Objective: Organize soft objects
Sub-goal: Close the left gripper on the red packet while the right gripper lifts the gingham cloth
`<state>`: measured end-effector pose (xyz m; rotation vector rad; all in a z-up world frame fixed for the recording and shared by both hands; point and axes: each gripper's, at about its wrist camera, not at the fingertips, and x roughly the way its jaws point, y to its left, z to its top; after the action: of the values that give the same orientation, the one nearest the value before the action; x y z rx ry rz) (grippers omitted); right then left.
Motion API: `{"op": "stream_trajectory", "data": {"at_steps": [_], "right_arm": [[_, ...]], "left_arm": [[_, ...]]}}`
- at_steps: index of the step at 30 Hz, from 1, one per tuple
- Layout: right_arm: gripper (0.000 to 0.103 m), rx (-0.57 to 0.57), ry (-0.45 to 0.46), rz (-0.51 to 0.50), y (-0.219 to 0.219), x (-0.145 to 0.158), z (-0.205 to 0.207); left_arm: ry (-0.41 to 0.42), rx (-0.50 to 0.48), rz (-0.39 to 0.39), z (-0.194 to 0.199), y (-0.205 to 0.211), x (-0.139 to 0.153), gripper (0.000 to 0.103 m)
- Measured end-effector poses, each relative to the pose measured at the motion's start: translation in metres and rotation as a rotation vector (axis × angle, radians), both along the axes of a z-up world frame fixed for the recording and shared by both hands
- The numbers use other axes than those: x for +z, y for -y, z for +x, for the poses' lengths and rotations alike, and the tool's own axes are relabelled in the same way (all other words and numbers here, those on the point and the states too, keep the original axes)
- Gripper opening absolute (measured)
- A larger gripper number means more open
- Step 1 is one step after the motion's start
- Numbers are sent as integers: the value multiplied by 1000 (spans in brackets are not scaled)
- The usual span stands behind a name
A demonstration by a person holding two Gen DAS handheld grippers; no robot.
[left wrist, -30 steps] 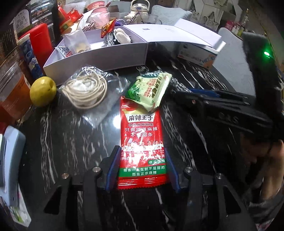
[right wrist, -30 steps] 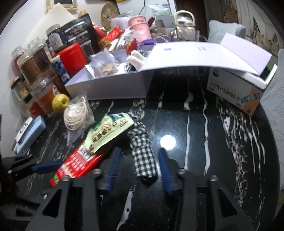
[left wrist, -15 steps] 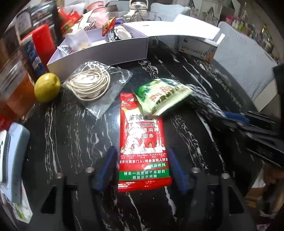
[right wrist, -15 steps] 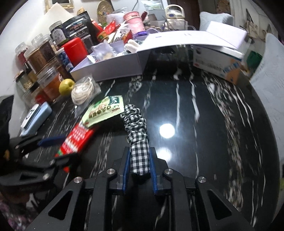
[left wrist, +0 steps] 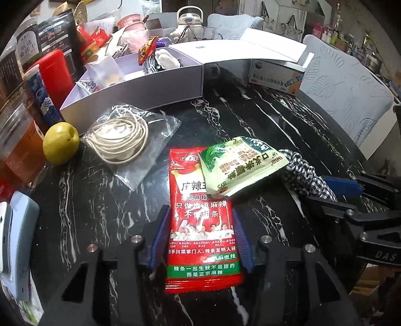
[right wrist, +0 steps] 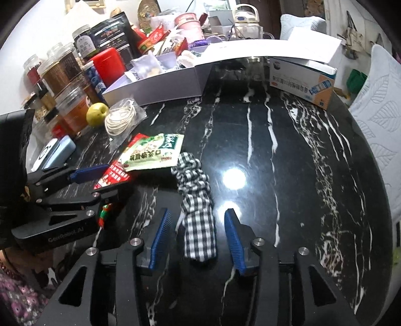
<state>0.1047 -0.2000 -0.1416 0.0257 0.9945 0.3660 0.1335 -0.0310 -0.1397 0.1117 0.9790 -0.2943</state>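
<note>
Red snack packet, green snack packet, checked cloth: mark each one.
Red snack packet (left wrist: pixel 203 225): left wrist view, middle of printed front.
Green snack packet (left wrist: pixel 240 165): left wrist view, middle of its face.
Checked cloth (right wrist: pixel 199 230): right wrist view, lower flat part.

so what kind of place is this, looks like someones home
Most likely a home dining or kitchen table rather than a lab: a black marble tabletop crowded at the back with food jars, an electric kettle, a green apple and snack packets, with a quilted chair cover beside it.

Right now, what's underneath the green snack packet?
The green snack packet overlaps the red snack packet's top corner and one end of the checkered cloth; anything else beneath is hidden.
</note>
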Motion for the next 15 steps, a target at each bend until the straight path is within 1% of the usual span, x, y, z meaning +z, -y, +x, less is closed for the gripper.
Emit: {"op": "stream_trajectory", "data": {"at_steps": [4,7,11,12,13,14,15], "right_arm": [[45,6,10,-15,-4,0,4],[45,4,18,-18,-5,-1,5],[44,-12,32,1,-2,-1,4],[41,-17,36,3,-1,-1,4],[30,-25,39,-2,0,-2,4],[23,-30,41,-5,1,-2,3],[21,-32,42,-1,3,-2,2]], "left_arm": [[-24,-22,-14,-1,-1,2,46],[-54,-34,-70,-5,-2,4,46],[-49,-56,-79,-14,1,9,46],[-49,-60,-86,-15,1,11,46],[-51,-62,-95,-17,0,13,46],[-52,-65,-105,-18,0,15,46],[-52,-66,-115,-19,-1,18,46]]}}
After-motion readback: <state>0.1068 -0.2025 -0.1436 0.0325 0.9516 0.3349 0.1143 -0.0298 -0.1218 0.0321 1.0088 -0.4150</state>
